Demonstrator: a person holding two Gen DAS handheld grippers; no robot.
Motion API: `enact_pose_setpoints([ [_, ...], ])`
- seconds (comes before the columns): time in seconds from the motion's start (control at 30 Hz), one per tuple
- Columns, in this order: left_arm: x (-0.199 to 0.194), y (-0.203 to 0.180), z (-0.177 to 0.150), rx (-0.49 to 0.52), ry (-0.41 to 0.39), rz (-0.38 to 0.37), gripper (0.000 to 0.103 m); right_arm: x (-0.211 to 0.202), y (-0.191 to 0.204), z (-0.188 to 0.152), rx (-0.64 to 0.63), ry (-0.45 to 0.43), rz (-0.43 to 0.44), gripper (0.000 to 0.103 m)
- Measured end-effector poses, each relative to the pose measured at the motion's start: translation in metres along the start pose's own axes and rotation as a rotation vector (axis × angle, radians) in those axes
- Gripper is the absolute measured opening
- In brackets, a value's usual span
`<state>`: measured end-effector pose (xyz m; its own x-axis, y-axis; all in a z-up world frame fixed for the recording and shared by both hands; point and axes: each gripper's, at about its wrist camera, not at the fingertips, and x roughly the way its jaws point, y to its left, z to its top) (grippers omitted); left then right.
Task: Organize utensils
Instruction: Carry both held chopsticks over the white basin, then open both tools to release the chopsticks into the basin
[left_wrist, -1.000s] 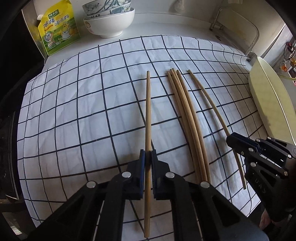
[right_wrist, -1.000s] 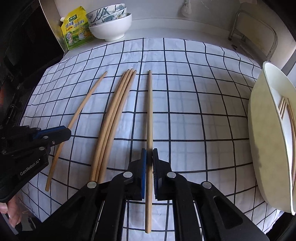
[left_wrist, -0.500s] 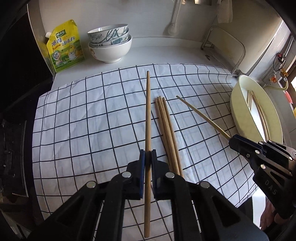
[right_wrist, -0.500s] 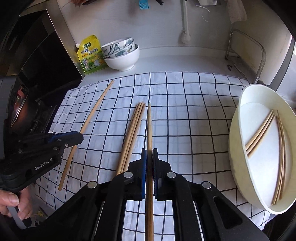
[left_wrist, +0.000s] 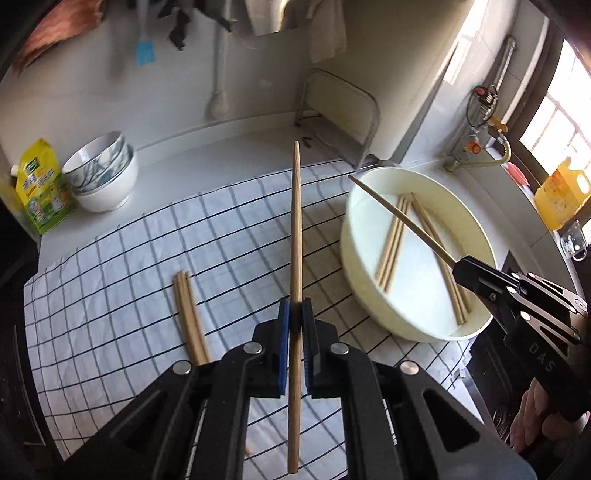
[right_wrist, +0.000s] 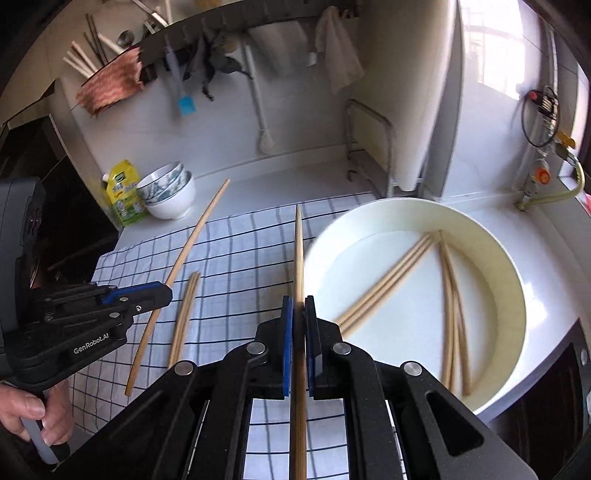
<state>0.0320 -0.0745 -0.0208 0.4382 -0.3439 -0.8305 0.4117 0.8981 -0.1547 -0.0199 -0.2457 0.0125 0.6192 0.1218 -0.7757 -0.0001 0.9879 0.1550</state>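
In the left wrist view my left gripper (left_wrist: 294, 310) is shut on a wooden chopstick (left_wrist: 295, 221), held in the air above the checked cloth (left_wrist: 110, 295). My right gripper (right_wrist: 299, 306) is likewise shut on a second chopstick (right_wrist: 299, 251), beside the rim of the round white basin (right_wrist: 491, 243). Each gripper shows in the other's view: the right gripper (left_wrist: 458, 266) over the basin (left_wrist: 369, 306), the left gripper (right_wrist: 166, 291) over the cloth (right_wrist: 240, 258). Several chopsticks (right_wrist: 384, 284) lie inside the basin. A small bundle of chopsticks (left_wrist: 188, 310) lies on the cloth.
Stacked bowls (left_wrist: 103, 177) and a yellow pouch (left_wrist: 38, 188) stand at the back left of the counter. A metal rack (left_wrist: 340, 110) leans on the back wall. A yellow bottle (left_wrist: 561, 195) and gas fittings are at the far right. A dark stove borders the cloth's left.
Both grippers have risen off the cloth, each lifting its chopstick, and swung toward the basin on the right. The bundle of chopsticks stayed on the cloth.
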Motion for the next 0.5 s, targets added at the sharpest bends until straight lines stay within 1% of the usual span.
enact_pose_setpoints([
  [0.13,0.021,-0.046,0.021,0.076,0.004,-0.048,0.007,-0.005,-0.049,-0.002,0.071,-0.006,-0.063,0.006],
  [0.23,0.042,-0.077,0.033,0.123,0.024,-0.071,0.007,-0.004,-0.084,-0.005,0.115,-0.001,-0.1,0.006],
  [0.4,0.079,-0.123,0.052,0.189,0.069,-0.086,0.007,0.012,-0.121,-0.006,0.16,0.023,-0.119,0.006],
  [0.5,0.099,-0.142,0.056,0.218,0.104,-0.09,0.007,0.023,-0.137,-0.006,0.187,0.034,-0.126,0.006],
])
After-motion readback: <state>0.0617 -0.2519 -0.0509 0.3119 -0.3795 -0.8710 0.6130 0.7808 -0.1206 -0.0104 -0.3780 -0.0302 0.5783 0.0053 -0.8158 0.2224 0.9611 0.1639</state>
